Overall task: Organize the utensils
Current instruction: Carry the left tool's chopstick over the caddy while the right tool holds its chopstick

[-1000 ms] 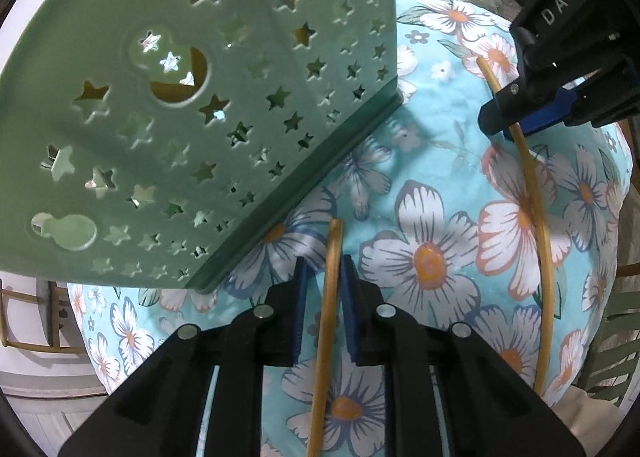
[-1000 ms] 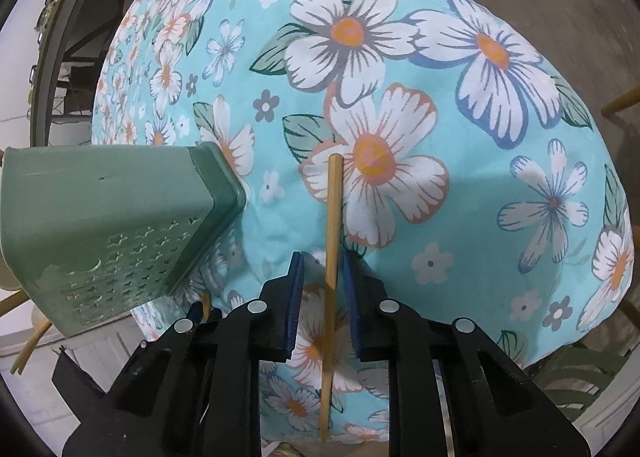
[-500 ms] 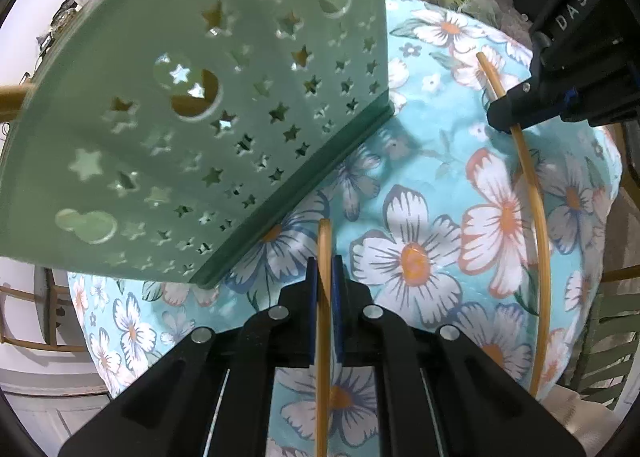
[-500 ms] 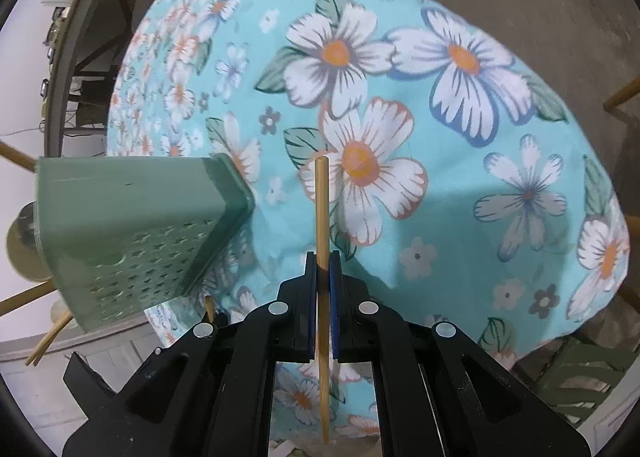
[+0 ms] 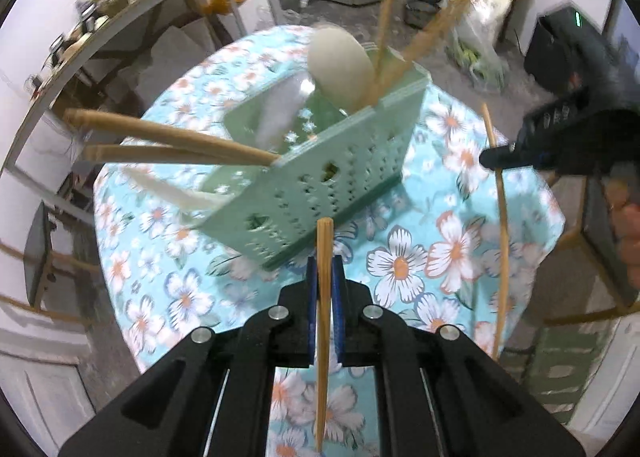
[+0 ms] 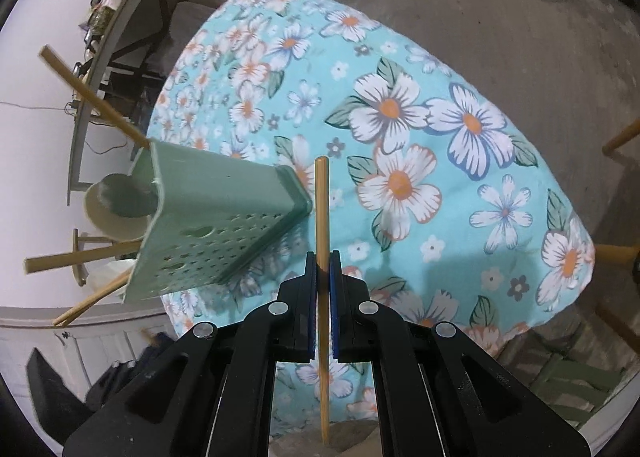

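Both grippers have risen since the earlier frames, so the green holder [image 5: 320, 181] now shows from above instead of filling the left wrist view, and its open top with the utensils inside has come into sight. Each pair of jaws, open around a chopstick a second ago, has closed onto it.

On the left wrist view, the left gripper [image 5: 325, 281] is clenched on a chopstick [image 5: 323, 329] that runs straight along the fingers, its blunt end sticking out just past the blue pads [image 5: 338, 297]. Beyond it the holder stands on the floral cloth [image 5: 400, 269], with several chopsticks [image 5: 168, 141] and a pale spoon [image 5: 340, 65] leaning out of it.

At the right of that view the right gripper [image 5: 500, 157] grasps a second chopstick [image 5: 502, 241], lifted clear of the cloth.

From the right wrist view, the right gripper [image 6: 323, 277] squeezes its chopstick [image 6: 321, 217] between the pads, the stick pointing away over the cloth, just right of the holder's near corner. The holder [image 6: 208, 225] sits at the left, chopsticks poking from its far end.
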{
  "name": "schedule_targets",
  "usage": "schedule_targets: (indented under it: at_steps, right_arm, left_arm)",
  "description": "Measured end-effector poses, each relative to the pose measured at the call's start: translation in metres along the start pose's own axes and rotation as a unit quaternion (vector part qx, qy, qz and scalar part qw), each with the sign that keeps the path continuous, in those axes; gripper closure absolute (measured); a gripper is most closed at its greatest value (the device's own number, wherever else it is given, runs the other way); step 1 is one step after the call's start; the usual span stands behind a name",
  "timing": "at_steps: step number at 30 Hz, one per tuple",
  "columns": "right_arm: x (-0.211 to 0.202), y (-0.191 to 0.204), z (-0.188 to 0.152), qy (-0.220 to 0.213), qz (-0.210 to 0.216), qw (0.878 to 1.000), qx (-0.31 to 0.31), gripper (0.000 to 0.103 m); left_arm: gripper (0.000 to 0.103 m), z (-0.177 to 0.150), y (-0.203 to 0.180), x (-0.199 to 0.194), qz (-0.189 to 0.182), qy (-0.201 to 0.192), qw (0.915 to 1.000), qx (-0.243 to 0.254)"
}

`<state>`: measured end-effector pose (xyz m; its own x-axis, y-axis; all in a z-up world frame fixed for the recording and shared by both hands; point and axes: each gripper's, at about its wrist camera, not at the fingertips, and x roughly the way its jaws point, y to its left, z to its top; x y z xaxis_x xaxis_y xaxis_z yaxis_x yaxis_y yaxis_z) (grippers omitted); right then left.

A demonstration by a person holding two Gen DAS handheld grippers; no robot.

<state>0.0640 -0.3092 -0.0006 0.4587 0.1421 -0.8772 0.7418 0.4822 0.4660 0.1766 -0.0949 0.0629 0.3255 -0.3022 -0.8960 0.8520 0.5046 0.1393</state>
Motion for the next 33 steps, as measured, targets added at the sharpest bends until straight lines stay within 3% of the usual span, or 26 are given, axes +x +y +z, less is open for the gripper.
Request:
schedule_targets:
  at_steps: [12, 18, 23, 27, 30, 33]
  right_arm:
    - [-0.016, 0.004, -0.010, -0.013, -0.001, 1.000, -0.006, 0.099]
    - [-0.019, 0.004, -0.011, -0.016, -0.001, 1.000, -0.003, 0.099]
    - [-0.018, 0.005, -0.012, -0.017, 0.001, 1.000, 0.004, 0.099]
    - [-0.017, 0.005, -0.013, -0.018, -0.001, 1.000, 0.007, 0.099]
    - [-0.016, 0.004, -0.014, -0.019, -0.002, 1.000, 0.013, 0.099]
    - [-0.017, 0.003, -0.014, -0.022, -0.003, 1.000, 0.018, 0.099]
  left_arm:
    - [0.097, -0.005, 0.065, -0.109, -0.042, -0.015, 0.9950, -0.089]
    - [0.097, 0.025, 0.116, -0.178, -0.056, -0.085, 0.9844, -0.144]
    - [0.097, 0.058, 0.156, -0.219, -0.071, -0.163, 0.9652, -0.192]
    - [0.097, 0.079, 0.173, -0.223, -0.073, -0.208, 0.9516, -0.214]
    - [0.097, 0.091, 0.180, -0.202, -0.086, -0.208, 0.9450, -0.237]
    - [0.097, 0.097, 0.178, -0.179, -0.066, -0.195, 0.9509, -0.231]
